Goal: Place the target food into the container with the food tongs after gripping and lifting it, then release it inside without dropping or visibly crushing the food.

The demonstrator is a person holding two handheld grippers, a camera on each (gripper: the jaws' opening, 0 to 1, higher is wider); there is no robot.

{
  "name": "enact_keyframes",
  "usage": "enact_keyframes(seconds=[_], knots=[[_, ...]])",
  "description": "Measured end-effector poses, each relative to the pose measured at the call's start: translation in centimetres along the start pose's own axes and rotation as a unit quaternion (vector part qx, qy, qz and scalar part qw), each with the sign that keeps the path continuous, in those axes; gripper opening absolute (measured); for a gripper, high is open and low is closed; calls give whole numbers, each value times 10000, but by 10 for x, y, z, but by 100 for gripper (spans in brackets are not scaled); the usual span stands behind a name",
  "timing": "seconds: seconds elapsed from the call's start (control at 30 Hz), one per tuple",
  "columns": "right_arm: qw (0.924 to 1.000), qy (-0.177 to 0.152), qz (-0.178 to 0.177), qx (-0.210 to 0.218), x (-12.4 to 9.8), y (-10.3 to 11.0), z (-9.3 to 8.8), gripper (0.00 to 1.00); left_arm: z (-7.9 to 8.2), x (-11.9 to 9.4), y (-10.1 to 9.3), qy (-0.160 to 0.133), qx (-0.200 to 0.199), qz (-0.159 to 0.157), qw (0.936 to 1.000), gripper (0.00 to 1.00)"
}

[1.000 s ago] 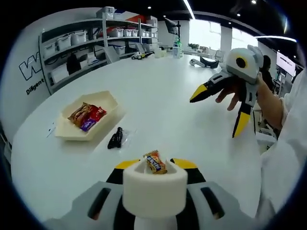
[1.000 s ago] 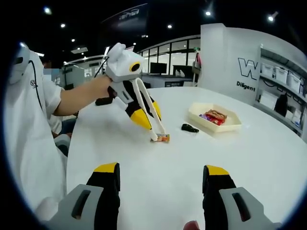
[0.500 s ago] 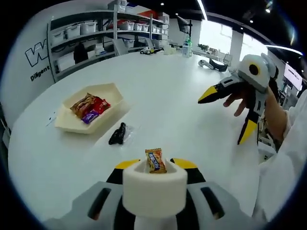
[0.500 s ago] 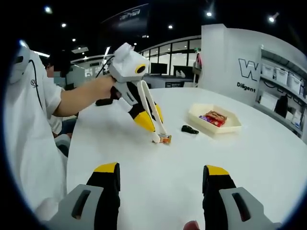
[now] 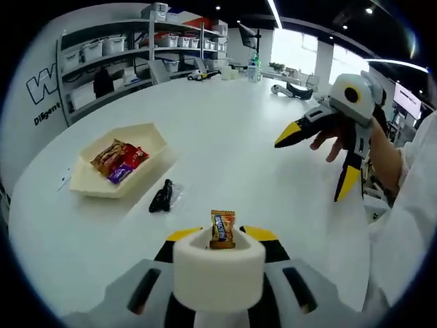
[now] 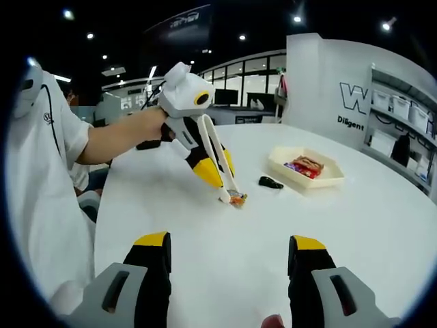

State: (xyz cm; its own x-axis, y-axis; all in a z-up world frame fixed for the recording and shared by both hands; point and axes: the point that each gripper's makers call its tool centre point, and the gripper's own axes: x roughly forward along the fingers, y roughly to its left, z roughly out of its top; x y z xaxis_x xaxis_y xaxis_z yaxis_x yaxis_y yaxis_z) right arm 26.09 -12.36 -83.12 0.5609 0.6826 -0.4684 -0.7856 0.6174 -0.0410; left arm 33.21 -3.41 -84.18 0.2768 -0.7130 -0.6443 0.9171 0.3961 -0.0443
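My left gripper is shut on a pair of white food tongs. The tongs' tips pinch an orange-wrapped candy. In the right gripper view the left gripper slants down from a person's hand, and the tongs hold the candy at or just above the white table; I cannot tell which. The cream hexagonal container lies ahead to the left with several snack packets in it, and shows too in the right gripper view. My right gripper is open and holds nothing; it hovers at the right.
A small black packet lies on the white round table between the candy and the container, also seen as the black packet. Shelves with bins stand behind. A person's white sleeve is at the left.
The left gripper with the tongs and candy has shifted a little toward the container. The right gripper stays open and still.
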Motion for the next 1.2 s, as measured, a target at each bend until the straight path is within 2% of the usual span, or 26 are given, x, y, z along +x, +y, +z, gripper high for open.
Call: enact_keyframes(seconds=[0.27,0.47,0.63,0.93,1.2], knots=[[10000,-4,-15,9,-1,-1,-1,67,10,-12,7,-182,-27,-141,9997,18],[10000,-25,-12,20,-1,-1,-1,67,25,-27,21,-288,165,-93,9994,18],[10000,-66,-18,46,-2,-3,-1,67,43,-37,37,-424,269,-53,9987,17],[10000,-64,-9,46,-2,-4,-1,67,66,-29,63,-475,525,57,9975,17],[9999,-62,-18,79,-2,-7,-3,67,82,-17,90,-437,567,112,9974,17]])
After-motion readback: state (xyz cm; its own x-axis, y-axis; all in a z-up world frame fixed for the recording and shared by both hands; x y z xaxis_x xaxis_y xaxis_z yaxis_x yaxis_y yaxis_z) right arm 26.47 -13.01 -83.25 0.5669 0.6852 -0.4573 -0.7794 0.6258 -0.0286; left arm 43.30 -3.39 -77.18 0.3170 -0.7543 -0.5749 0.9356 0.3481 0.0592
